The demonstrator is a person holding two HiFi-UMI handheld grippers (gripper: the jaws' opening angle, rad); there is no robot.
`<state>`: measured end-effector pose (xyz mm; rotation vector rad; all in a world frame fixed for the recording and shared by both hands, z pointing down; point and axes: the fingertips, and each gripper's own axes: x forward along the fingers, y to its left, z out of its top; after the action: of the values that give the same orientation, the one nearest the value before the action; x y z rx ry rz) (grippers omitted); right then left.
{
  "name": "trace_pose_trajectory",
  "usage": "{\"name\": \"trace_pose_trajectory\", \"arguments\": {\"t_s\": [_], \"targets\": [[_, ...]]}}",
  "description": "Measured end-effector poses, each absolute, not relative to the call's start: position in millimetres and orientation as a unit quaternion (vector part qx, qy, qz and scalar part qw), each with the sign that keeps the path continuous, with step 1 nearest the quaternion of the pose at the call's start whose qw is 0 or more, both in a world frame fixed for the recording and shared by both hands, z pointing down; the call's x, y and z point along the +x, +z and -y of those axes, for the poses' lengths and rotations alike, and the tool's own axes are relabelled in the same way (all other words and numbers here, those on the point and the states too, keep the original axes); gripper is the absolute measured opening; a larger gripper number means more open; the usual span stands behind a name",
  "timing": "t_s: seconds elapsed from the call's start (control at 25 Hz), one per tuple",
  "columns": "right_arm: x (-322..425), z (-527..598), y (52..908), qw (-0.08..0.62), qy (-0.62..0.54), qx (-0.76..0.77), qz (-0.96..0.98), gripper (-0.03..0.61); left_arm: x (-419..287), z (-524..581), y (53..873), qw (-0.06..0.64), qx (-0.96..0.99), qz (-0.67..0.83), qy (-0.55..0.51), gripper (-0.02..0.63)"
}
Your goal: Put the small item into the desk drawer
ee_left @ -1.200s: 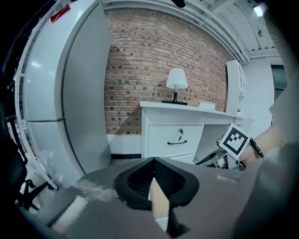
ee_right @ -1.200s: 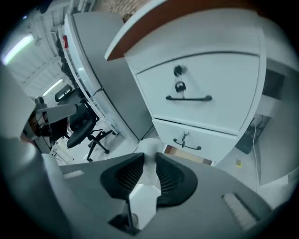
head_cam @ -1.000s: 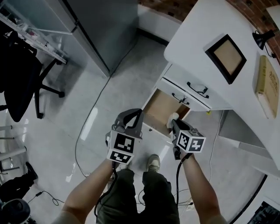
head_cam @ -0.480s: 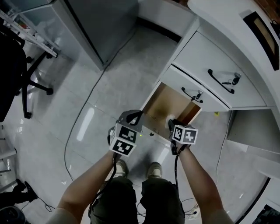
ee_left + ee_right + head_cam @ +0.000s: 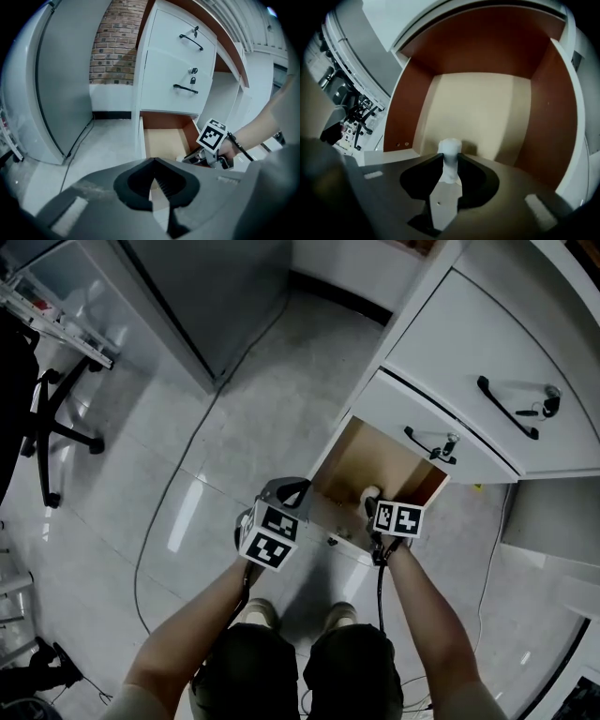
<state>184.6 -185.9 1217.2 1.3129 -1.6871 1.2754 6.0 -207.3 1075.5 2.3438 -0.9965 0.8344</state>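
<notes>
Item (image 5: pixel 451 146) pinched btwn right gripper (image 5: pixel 450 163) fingers (image 5: pixel 433 162), above drawer (image 5: pixel 483 108) floor.

Glossy grey floor (image 5: pixel 234 427) — a cable (image 5: pixel 192 451), a chair base (image 5: pixel 70 435)

Glossy grey tile floor (image 5: pixel 234 427), brick wall (image 5: pixel 115 47)

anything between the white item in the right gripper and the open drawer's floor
Nothing visible. The right gripper holds the small white item over the open drawer, whose tan floor is bare beneath it.
</notes>
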Motion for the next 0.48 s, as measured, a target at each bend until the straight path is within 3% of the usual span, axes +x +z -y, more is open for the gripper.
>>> {"name": "trace_pose_trajectory", "arguments": {"t_s": [0.2, 0.28, 0.48], "targets": [[184.4, 183.4, 1219.9, 0.318, 0.497, 0.500, 0.634, 0.147, -1.0, 207.6, 1071.6, 0.229, 0.854, 0.353, 0.306, 0.003], [183.8, 183.0, 1205.6, 0.315, 0.491, 0.506, 0.636, 0.107, -6.9, 207.1, 1062.3, 0.227, 0.853, 0.354, 0.309, 0.003], [172.2, 177.0, 1140.9, 0.308, 0.494, 0.494, 0.646, 0.084, -19.1, 205.0, 1009.0, 0.224, 0.852, 0.357, 0.311, 0.003]]}}
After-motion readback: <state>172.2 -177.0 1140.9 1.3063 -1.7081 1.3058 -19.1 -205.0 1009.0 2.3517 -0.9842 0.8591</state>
